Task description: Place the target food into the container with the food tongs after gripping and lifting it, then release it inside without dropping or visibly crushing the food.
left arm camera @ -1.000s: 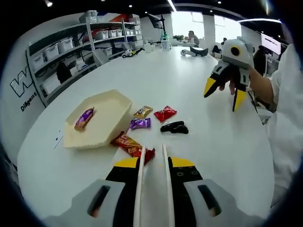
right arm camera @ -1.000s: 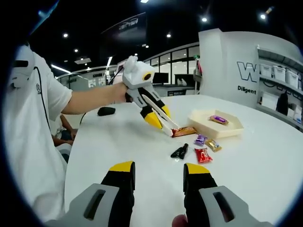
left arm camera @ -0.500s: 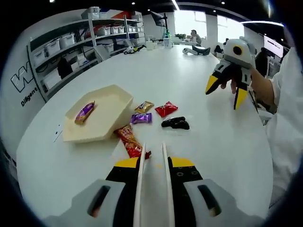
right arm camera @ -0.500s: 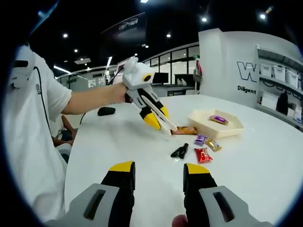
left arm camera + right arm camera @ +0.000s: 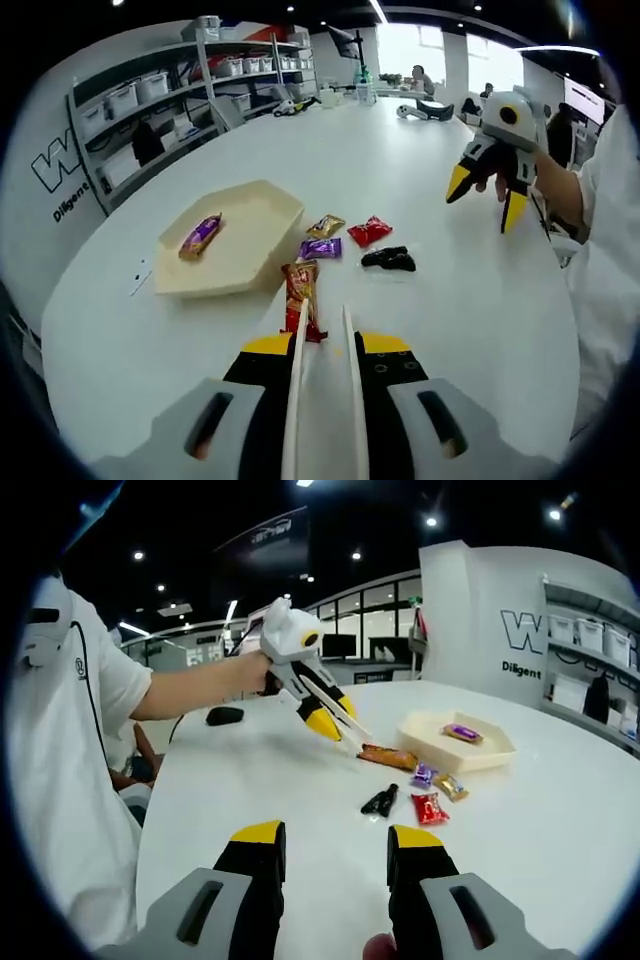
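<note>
White surface (image 5: 420, 330), broad and rounded, carries everything; shelving with storage bins (image 5: 150, 110) lines the wall beyond it; a person's white sleeve (image 5: 90, 700) reaches in on the left of the right gripper view. Next in size, the beige tray (image 5: 262, 238) sits on the surface with a purple-wrapped candy bar (image 5: 200, 236) lying inside it; in the right gripper view the same tray (image 5: 490, 758) stands near the far edge. The left gripper (image 5: 350, 738) points down toward the tray, its long white tongs (image 5: 322, 335) drawn nearly together on the end of an orange-red snack bar (image 5: 300, 295), which hangs off the surface just beside the tray's near rim, tilted; from the right gripper view the bar (image 5: 388, 756) is seen pinched at one end and held above the surface, short of the tray. The right gripper (image 5: 483, 190) hovers well apart over the surface, yellow-tipped jaws spread wide with nothing between them. Smallest things lie loose by the tray: a black wrapped piece (image 5: 388, 259), a red packet (image 5: 369, 231), a purple candy (image 5: 320, 249) and a gold-wrapped candy (image 5: 325, 225), clustered near one another on the surface.
</note>
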### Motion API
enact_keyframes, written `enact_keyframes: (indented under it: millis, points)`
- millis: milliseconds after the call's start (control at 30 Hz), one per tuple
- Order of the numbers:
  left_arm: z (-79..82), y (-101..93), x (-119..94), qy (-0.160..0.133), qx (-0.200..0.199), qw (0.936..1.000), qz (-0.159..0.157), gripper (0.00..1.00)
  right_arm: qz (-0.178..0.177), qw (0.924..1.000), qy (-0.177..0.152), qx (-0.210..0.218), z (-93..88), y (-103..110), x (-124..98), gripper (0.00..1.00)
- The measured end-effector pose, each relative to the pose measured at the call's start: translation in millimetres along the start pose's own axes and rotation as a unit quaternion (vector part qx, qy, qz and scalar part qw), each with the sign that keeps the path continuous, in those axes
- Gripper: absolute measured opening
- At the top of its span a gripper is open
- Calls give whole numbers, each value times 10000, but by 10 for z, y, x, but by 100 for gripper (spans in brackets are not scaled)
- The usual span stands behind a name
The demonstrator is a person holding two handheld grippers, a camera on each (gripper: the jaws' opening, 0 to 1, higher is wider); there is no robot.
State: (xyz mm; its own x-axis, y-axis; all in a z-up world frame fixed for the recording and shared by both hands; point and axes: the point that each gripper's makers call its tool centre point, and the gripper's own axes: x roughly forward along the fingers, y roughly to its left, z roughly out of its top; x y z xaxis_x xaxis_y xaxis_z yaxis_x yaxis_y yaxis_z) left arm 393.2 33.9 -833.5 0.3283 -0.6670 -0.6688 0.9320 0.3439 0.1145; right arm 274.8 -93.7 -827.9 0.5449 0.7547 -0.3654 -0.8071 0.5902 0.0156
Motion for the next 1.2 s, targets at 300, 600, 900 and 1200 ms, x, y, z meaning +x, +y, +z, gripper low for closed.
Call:
enact_keyframes:
  millis: [300,600,900,1200]
  points:
    - [30,154,120,42,-110,9999,43,21,-21,10000,-9,29,-20,-11,-19,36]
    - [52,204,231,108,-234,9997,-43,21,-30,10000,-4,66,-52,-26,-27,36]
    - [77,190,265,134,-266,9995,-122,21,-34,9999,-7,106,-79,-51,-23,36]
    - [101,227,295,73,-417,9989,-202,21,-40,9999,-10,120,-84,-56,-27,36]
